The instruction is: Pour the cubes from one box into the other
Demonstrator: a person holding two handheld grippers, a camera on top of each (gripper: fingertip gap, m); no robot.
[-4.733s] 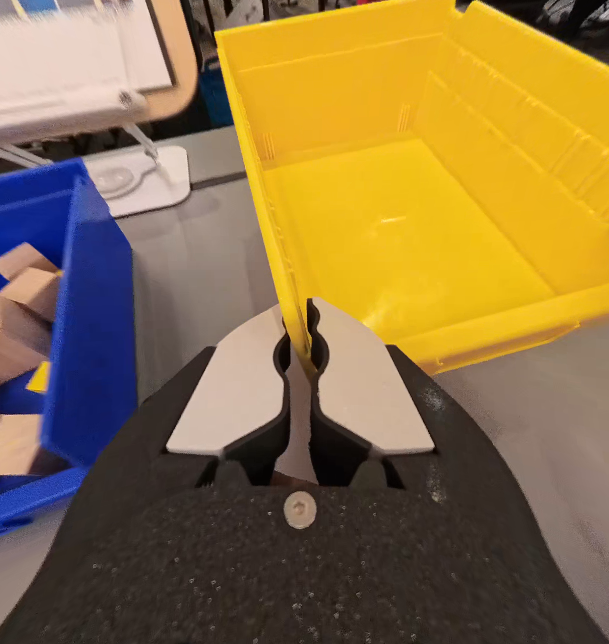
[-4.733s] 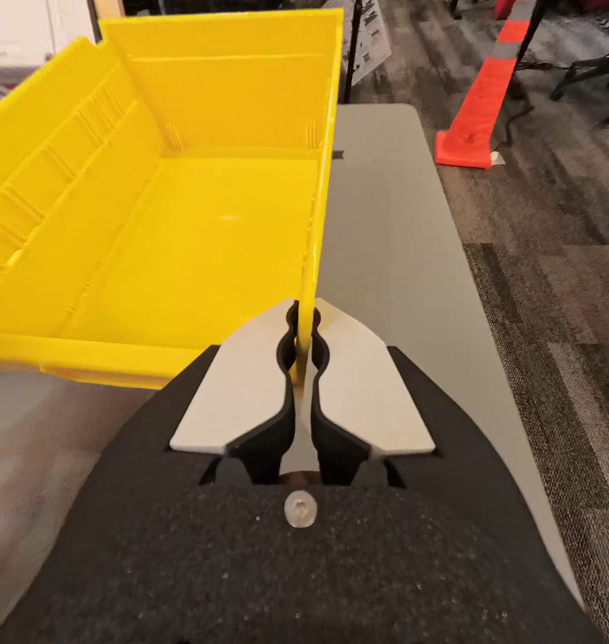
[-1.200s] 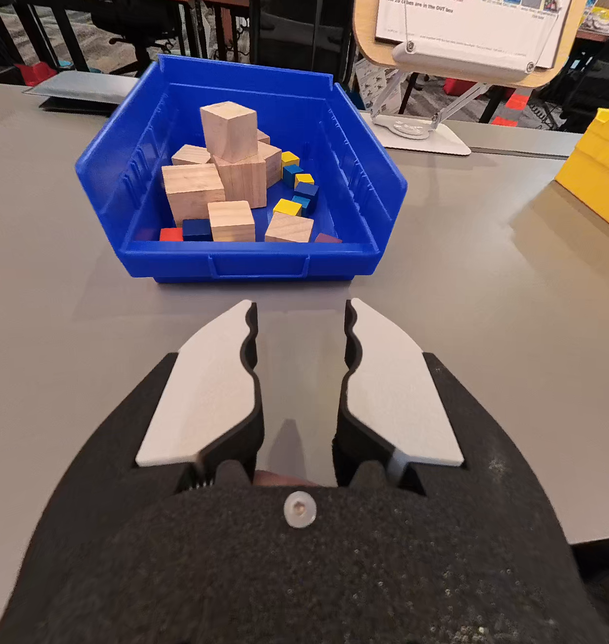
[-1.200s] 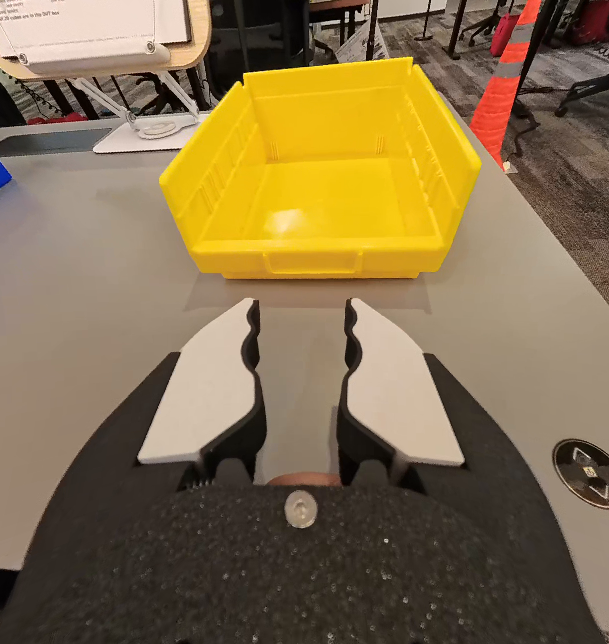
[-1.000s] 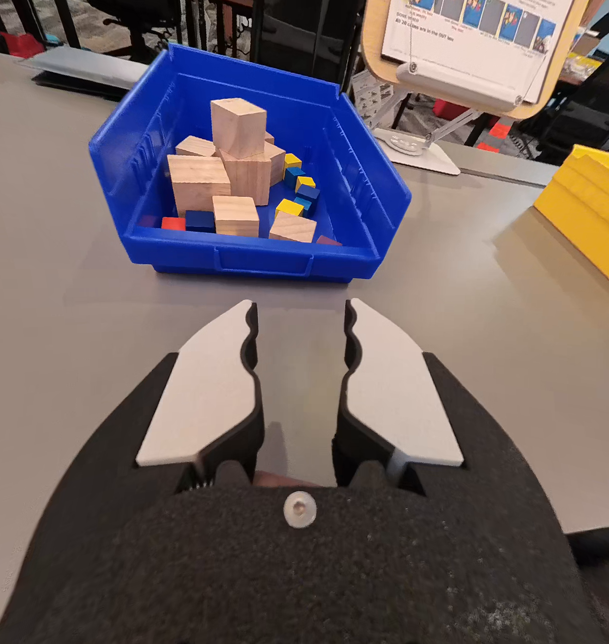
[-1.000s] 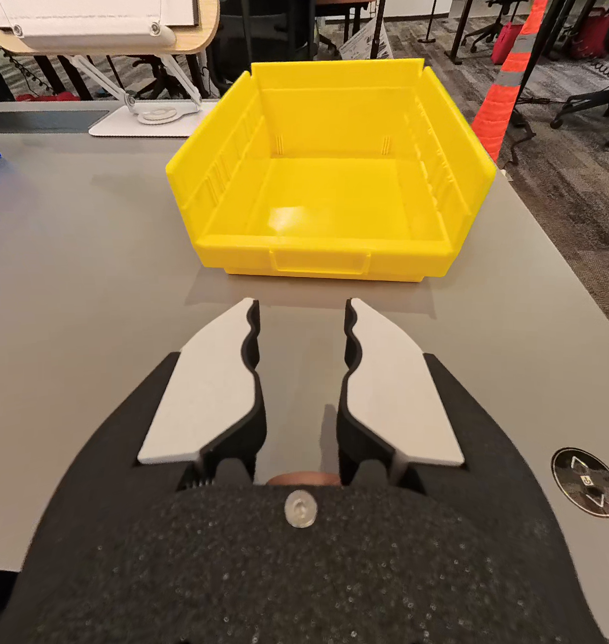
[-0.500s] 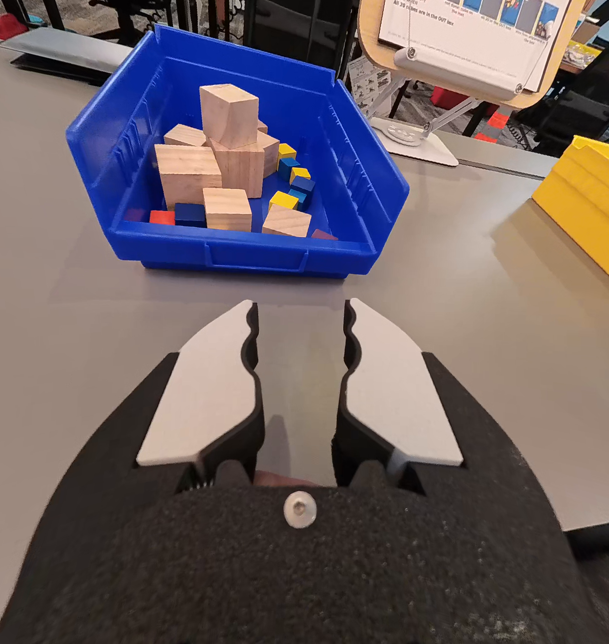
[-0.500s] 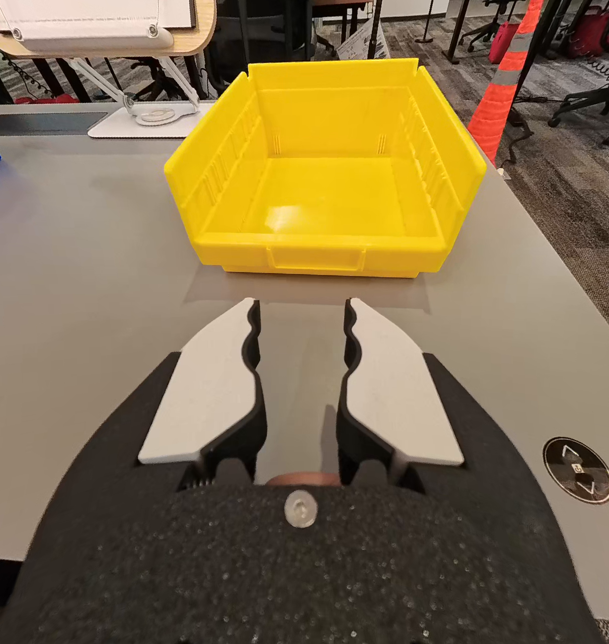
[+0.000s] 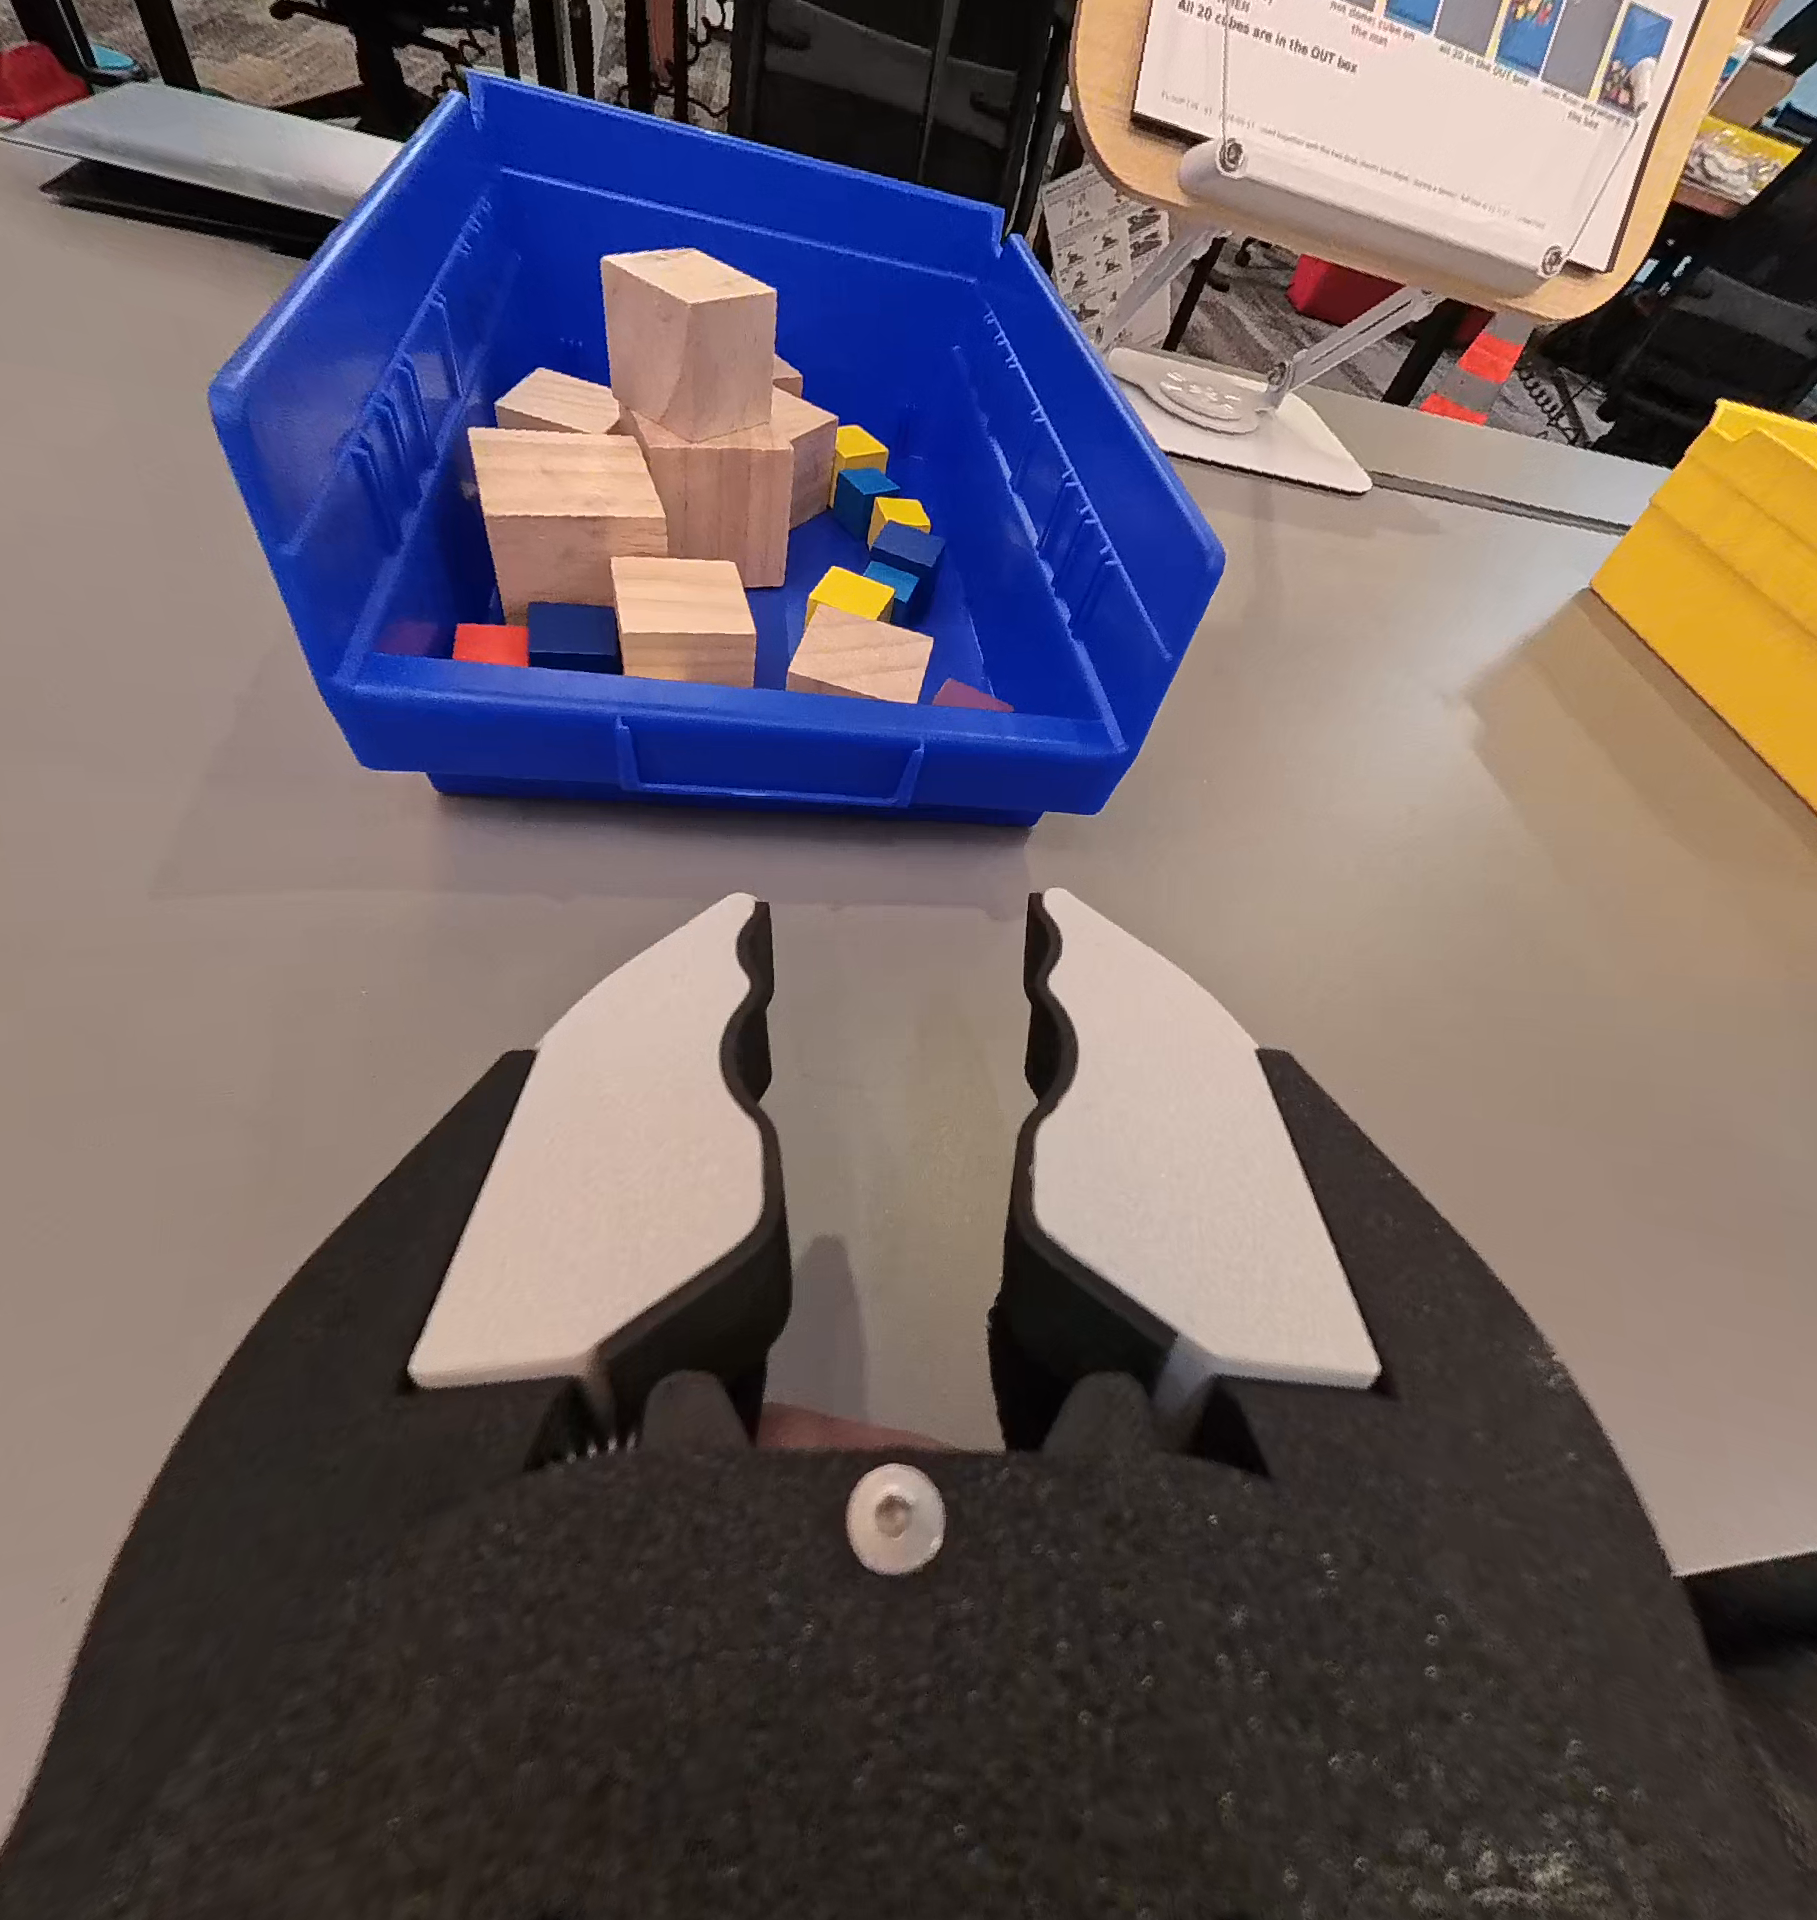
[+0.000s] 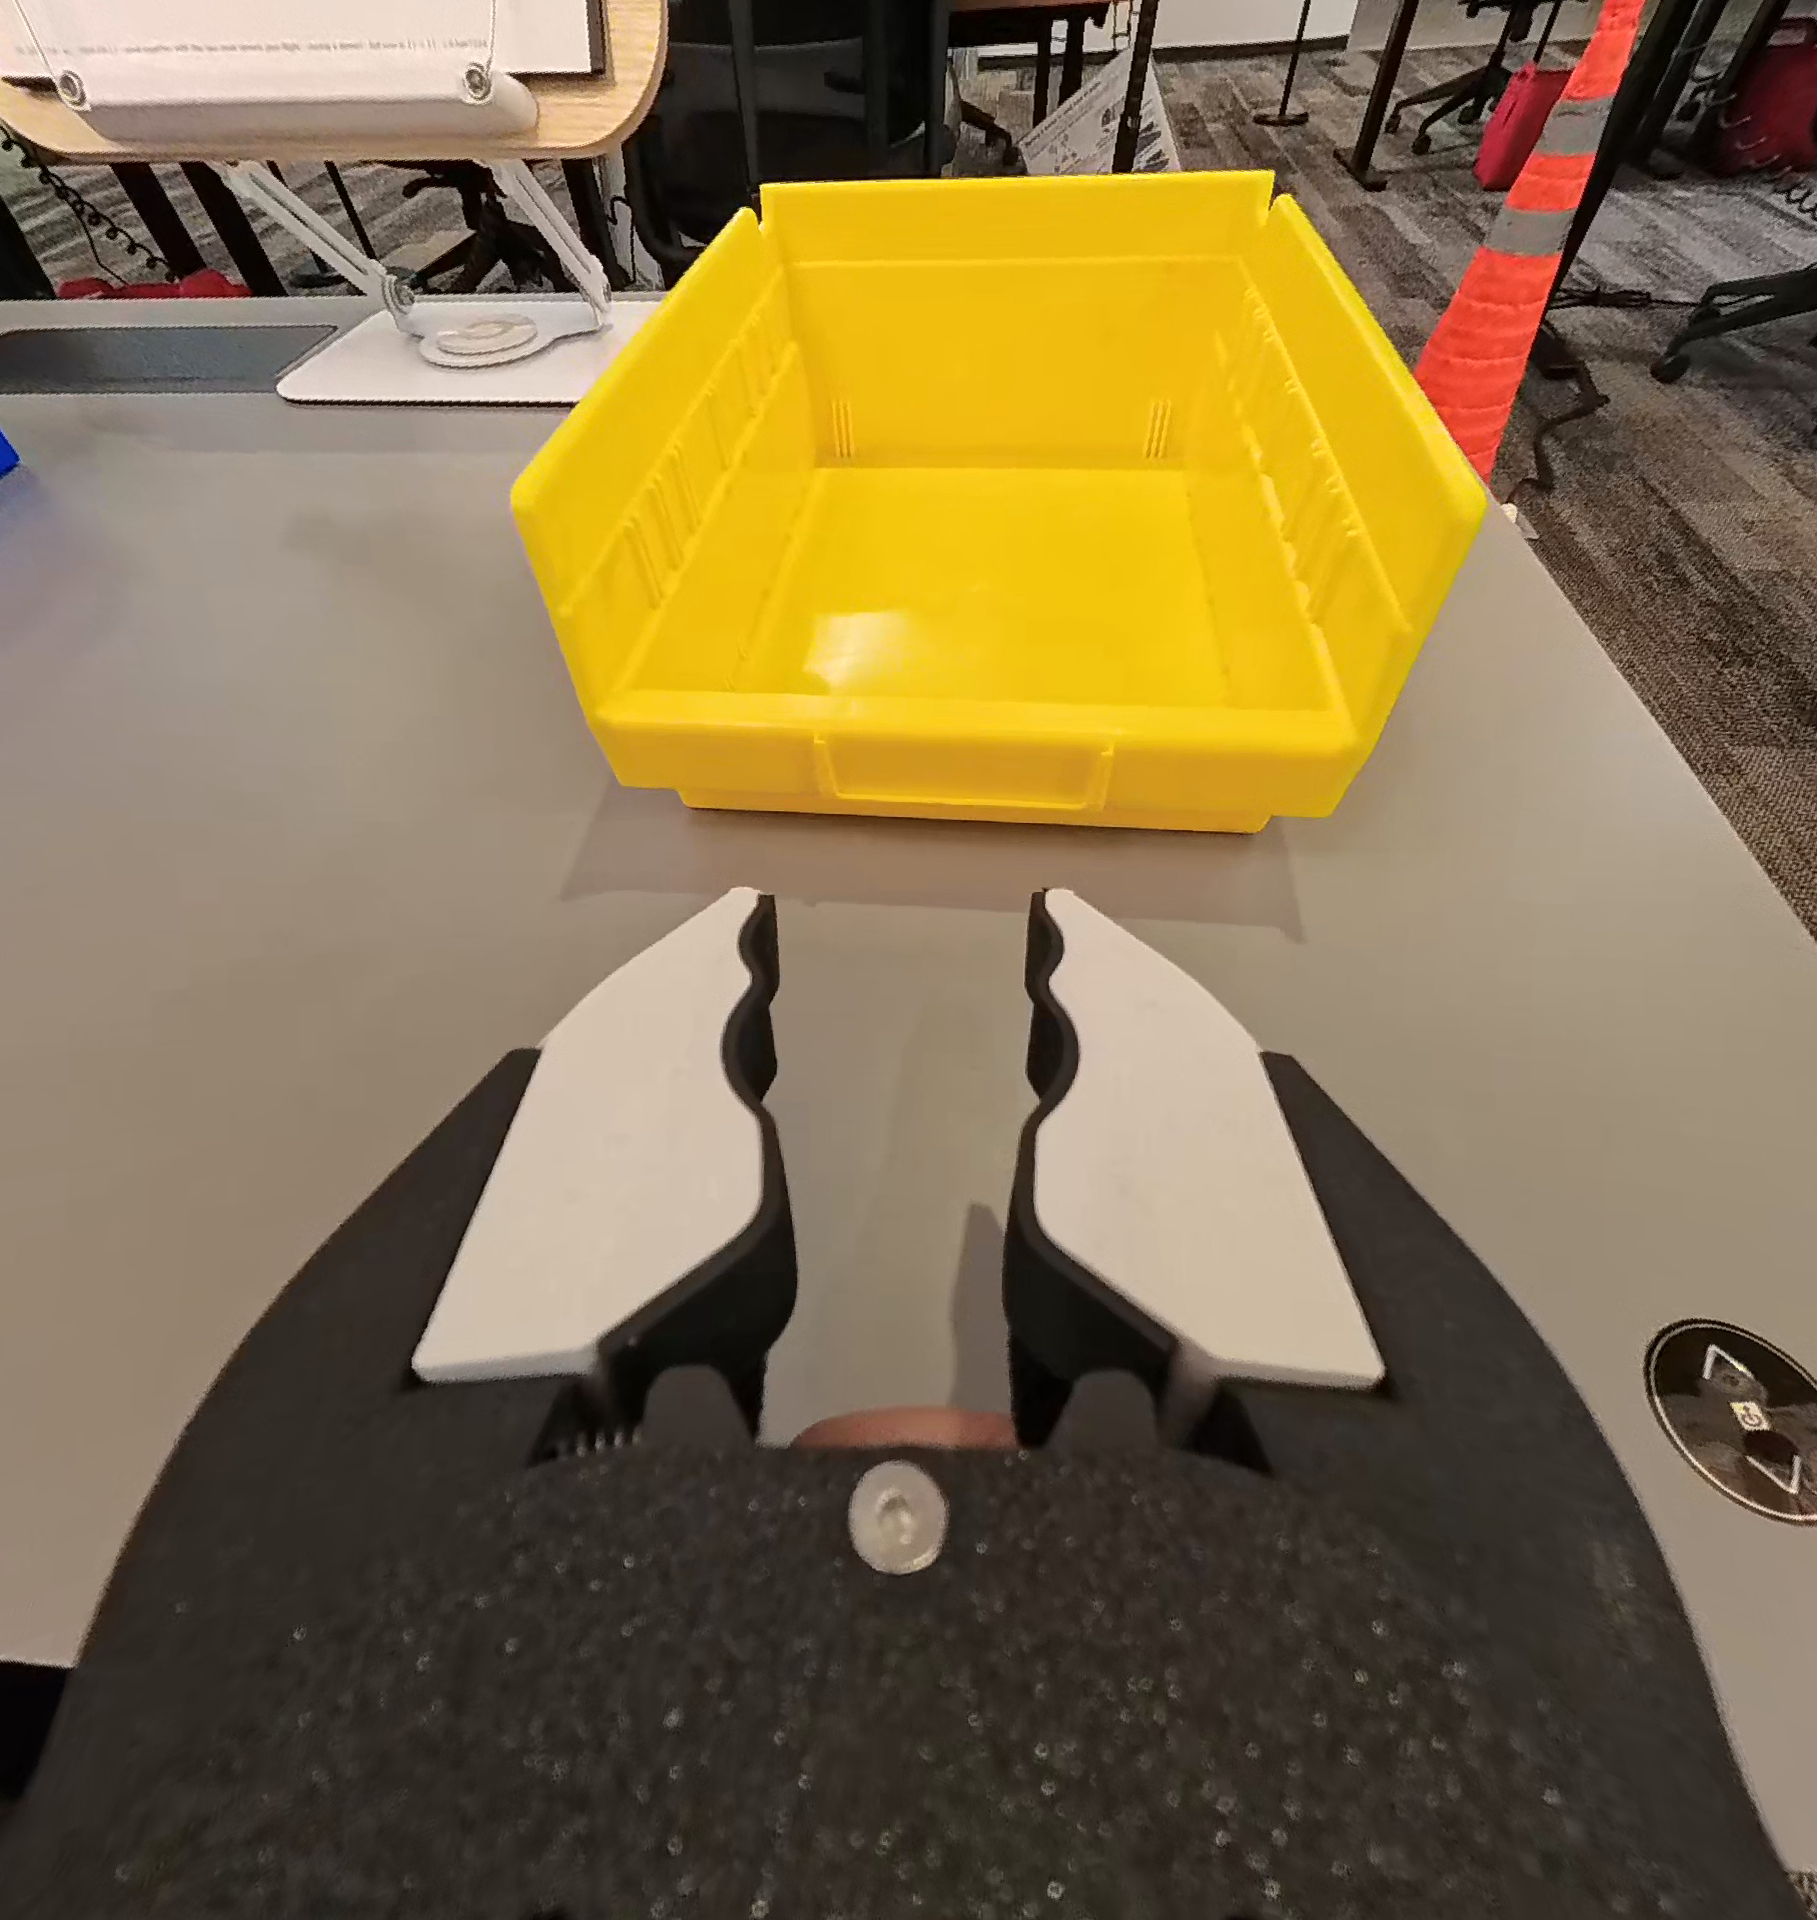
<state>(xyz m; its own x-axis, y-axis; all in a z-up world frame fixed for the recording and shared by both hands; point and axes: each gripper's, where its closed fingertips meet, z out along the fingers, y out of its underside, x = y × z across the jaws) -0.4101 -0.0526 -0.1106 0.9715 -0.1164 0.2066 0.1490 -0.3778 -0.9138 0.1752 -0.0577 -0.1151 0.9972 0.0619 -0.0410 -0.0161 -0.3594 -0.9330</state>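
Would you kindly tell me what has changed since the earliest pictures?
Both hand-held grippers, left and right, let go of the yellow box, drew back and opened. It sits empty on the grey table. The cubes remain in the blue box.

Blue box upright on table, holding wooden and small coloured cubes, yellow box upright, empty

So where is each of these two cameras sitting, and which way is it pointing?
Left wrist view: sits on the left gripper, looking forward over its open fingers at the blue box of cubes.
Right wrist view: sits on the right gripper, fingers open, facing the empty yellow box.
Both show the grey table; each glimpses the other's box.
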